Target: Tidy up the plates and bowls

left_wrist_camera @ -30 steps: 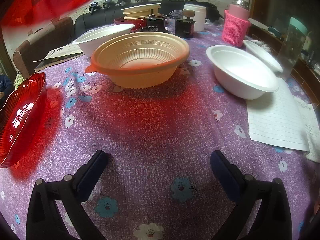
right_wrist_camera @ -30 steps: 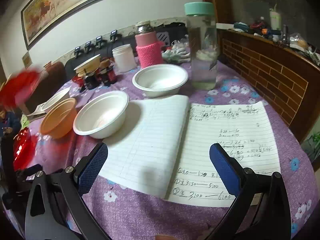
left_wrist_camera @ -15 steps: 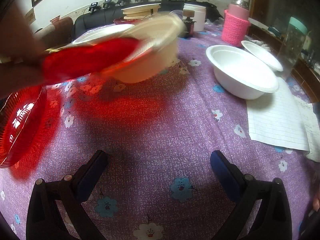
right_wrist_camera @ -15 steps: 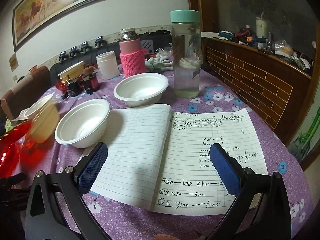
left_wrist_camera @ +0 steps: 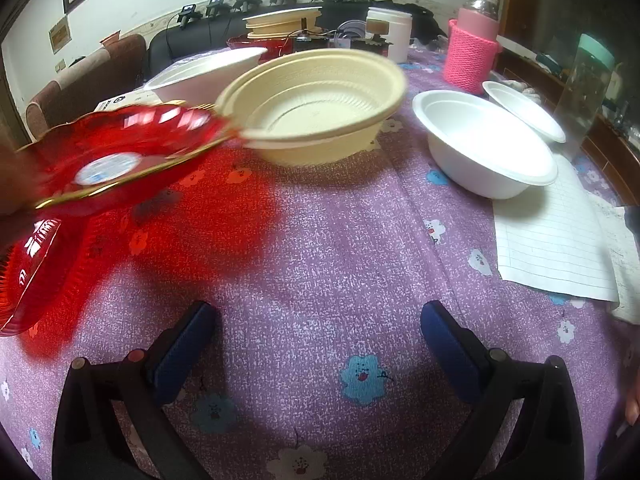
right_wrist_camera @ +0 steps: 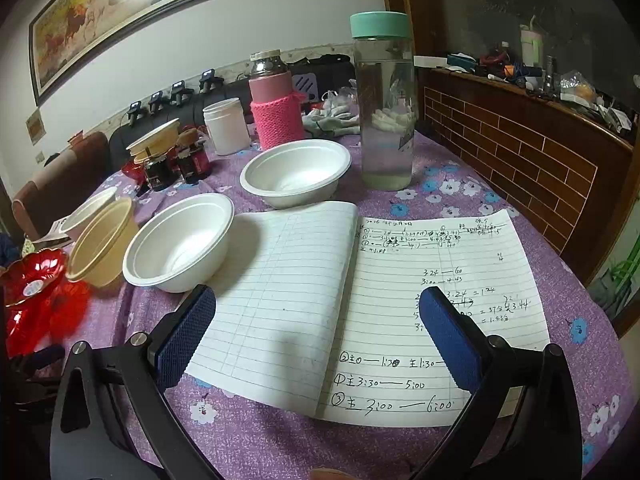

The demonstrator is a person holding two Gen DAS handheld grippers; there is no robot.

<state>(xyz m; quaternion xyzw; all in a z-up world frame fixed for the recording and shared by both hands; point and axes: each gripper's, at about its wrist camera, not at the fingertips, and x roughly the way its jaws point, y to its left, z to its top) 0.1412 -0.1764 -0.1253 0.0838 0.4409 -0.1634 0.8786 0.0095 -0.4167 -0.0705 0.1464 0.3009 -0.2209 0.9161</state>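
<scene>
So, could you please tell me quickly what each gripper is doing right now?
Left gripper: open, holding nothing, above the tablecloth.
Right gripper: open, empty, over the notebook.

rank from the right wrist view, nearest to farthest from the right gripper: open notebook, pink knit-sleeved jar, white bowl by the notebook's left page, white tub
1. open notebook, directly under and ahead of the right gripper.
2. white bowl, ahead left, beside the blank page.
3. pink knit-sleeved jar, farther back, centre.
4. white tub, just left of the jar, about as far; too close to call.
</scene>
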